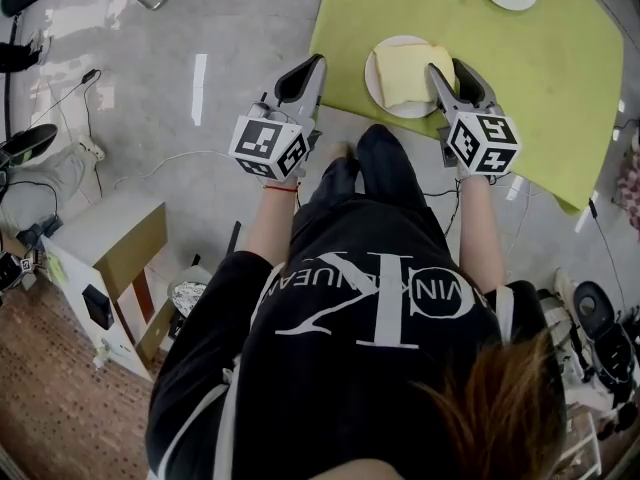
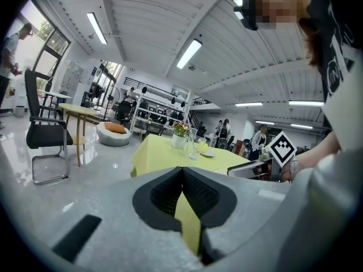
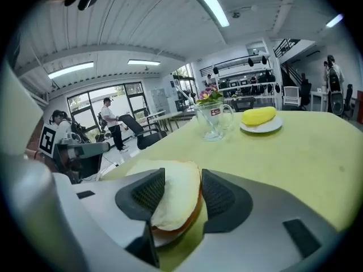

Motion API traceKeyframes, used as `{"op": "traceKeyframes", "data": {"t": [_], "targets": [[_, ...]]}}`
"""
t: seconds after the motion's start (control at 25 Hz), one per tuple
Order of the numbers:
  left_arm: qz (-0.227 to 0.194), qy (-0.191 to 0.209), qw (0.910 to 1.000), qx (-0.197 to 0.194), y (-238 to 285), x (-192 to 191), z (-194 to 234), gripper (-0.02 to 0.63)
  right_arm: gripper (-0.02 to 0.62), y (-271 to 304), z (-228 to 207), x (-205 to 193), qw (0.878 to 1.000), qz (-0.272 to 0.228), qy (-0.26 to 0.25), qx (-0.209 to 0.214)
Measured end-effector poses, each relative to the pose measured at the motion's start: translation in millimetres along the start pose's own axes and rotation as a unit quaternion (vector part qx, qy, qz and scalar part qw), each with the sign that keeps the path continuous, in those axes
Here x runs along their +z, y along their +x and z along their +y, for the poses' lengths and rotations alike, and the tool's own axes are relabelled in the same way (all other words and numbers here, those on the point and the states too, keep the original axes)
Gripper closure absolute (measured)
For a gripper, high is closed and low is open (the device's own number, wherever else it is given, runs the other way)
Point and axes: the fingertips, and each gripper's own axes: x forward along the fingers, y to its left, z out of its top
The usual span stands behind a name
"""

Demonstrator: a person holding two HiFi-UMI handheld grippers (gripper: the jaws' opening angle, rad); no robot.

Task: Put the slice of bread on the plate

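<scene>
The slice of bread point(image 1: 400, 73) lies flat on a white plate point(image 1: 372, 83) at the near edge of the yellow-green table. My right gripper point(image 1: 446, 68) reaches over the plate's right side. In the right gripper view its jaws point(image 3: 182, 174) stand open on either side of the bread point(image 3: 178, 200), which rests on the plate point(image 3: 161, 237); the pads do not squeeze it. My left gripper point(image 1: 313, 65) hangs left of the plate, just off the table's edge, with nothing in it. In the left gripper view its pads point(image 2: 182, 170) meet at the tips.
Farther back on the table point(image 1: 540, 78) stand a glass mug point(image 3: 214, 120) and a small plate with a yellow item point(image 3: 260, 118). A black chair point(image 2: 48, 135) stands on the floor at left. A cardboard box point(image 1: 110, 238) and cables lie by my left side.
</scene>
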Motion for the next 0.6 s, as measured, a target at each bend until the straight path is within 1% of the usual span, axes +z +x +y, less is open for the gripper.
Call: {"op": "traceKeyframes", "data": {"t": [0.16, 0.24, 0.32, 0.44, 0.6], "targets": [[0.001, 0.0, 1.0, -0.001, -1, -2, -2, 0.597, 0.383, 0, 2, 2, 0.998, 0.007, -0.065, -0.019], [0.0, 0.002, 1.0, -0.003, -1, -1, -3, 0.597, 0.377, 0, 2, 5, 0.996, 0.007, -0.085, -0.025], [-0.001, 0.005, 1.0, -0.004, -2, 1, -5, 0.597, 0.374, -2, 2, 9, 0.996, -0.002, -0.081, -0.027], [-0.004, 0.009, 0.9999, -0.007, -2, 3, -8, 0.597, 0.379, -10, 1, 16, 0.998, -0.027, -0.058, -0.028], [-0.009, 0.015, 0.9998, -0.012, -1, 9, -12, 0.597, 0.424, -22, -3, 24, 0.997, -0.053, -0.052, -0.036]]}}
